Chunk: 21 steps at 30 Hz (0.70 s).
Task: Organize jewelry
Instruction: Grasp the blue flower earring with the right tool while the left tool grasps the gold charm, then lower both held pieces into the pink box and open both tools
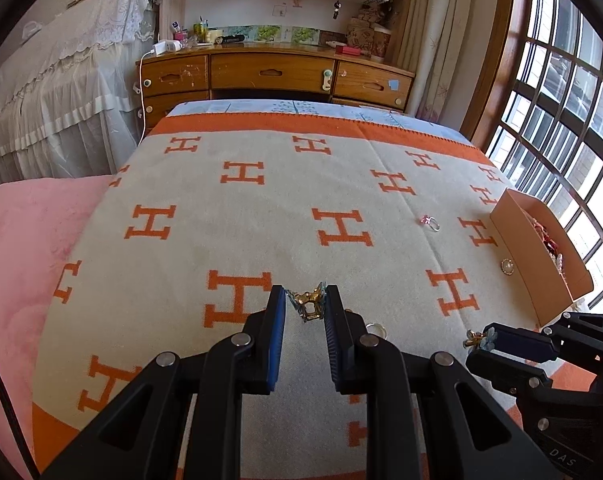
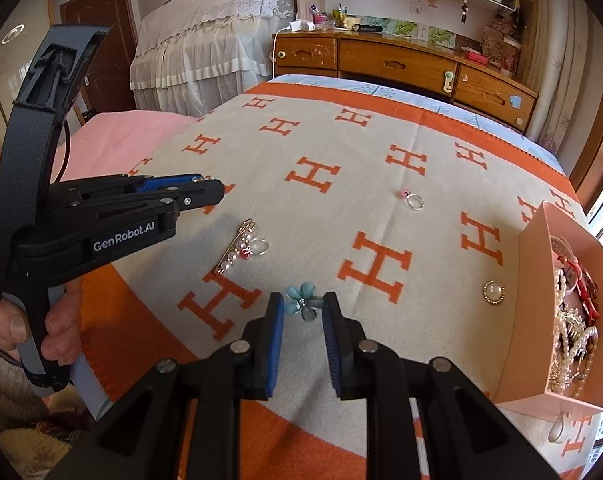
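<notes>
My left gripper is shut on a small gold ornament, held just above the blanket. From the right wrist view the left gripper reaches in from the left, a hand around its handle. My right gripper is shut on a blue flower piece; it also shows at the lower right. On the blanket lie a pearl pin, a ring with a red stone, a pink-stone ring and a round pearl brooch. The pink box holds several necklaces and beads.
The bed carries a beige blanket with orange H marks and an orange border. A pink cover lies along its left side. A wooden dresser stands past the far end, and barred windows run along the right.
</notes>
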Motion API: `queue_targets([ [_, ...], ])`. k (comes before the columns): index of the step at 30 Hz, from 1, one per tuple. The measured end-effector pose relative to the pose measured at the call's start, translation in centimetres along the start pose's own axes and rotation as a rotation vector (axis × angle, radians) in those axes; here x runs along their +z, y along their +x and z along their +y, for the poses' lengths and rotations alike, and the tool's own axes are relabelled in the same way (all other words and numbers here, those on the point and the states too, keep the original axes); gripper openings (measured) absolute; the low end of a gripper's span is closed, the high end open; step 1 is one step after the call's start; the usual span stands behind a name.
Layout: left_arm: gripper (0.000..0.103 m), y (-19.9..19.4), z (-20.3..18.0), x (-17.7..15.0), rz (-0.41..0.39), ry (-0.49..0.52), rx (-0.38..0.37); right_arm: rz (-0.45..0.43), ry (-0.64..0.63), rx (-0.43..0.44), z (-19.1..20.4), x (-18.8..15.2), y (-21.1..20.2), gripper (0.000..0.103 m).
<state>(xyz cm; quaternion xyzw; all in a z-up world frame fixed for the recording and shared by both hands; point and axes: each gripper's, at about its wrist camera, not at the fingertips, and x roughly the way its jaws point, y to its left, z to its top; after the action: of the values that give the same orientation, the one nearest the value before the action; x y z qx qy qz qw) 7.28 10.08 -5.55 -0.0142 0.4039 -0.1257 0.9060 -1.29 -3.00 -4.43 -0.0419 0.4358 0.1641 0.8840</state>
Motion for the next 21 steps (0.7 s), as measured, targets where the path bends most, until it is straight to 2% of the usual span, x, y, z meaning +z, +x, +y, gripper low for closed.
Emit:
queue_targets([
  [12,0.017,-3.6,-3.8,1.3,-0.048,0.026,-0.082,-0.141,0.151,-0.031,-4.6,1.1,-4.1,0.02],
  [21,0.017,-3.7,-11.1,3.7,-0.047,0.129,-0.175,-0.191,0.254,-0.074,-9.3,-0.1,-6.4,0.02],
])
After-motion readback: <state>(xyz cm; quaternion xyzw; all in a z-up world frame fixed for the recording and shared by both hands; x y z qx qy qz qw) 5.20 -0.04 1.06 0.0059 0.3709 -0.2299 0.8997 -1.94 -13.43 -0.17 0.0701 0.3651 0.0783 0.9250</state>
